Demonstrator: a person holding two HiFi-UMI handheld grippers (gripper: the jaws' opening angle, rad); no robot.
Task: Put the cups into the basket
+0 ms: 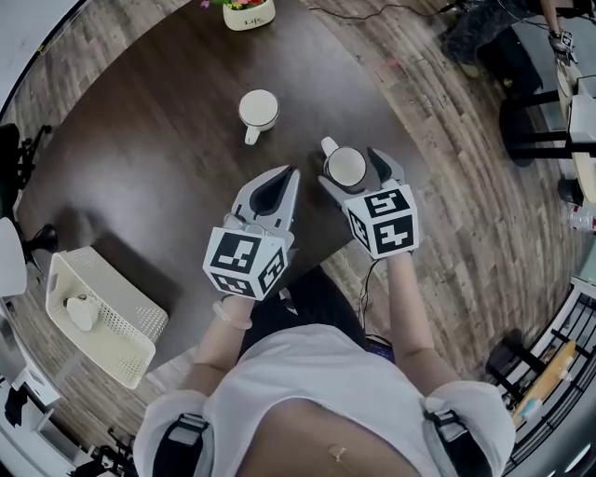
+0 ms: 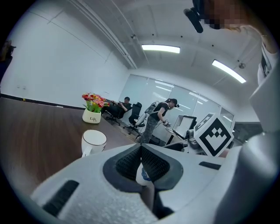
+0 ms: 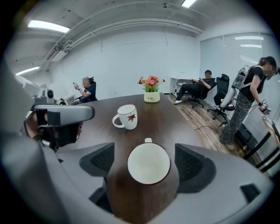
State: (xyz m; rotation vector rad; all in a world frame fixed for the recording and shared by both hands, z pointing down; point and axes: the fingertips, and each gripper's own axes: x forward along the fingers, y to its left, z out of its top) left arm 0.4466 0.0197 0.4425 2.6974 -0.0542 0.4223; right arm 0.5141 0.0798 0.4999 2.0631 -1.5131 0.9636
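Observation:
Two white cups stand on the dark round table (image 1: 149, 158). The nearer cup (image 1: 345, 167) (image 3: 148, 164) sits upright between the jaws of my right gripper (image 1: 354, 170) (image 3: 146, 154), which is open: there is a gap to the pads on both sides. The farther cup (image 1: 259, 108) (image 3: 127, 116) (image 2: 93, 141) bears a red leaf mark and stands free. My left gripper (image 1: 291, 177) (image 2: 140, 148) hovers just left of the nearer cup, shut with nothing in it. A white basket (image 1: 123, 352) stands at the table's near left with one white cup (image 1: 82, 312) inside.
A white pot of flowers (image 1: 249, 13) (image 3: 151, 96) (image 2: 92, 114) stands at the table's far edge. The table's right edge runs close behind the nearer cup. A person (image 3: 251, 94) stands on the wooden floor to the right; others sit on chairs farther back.

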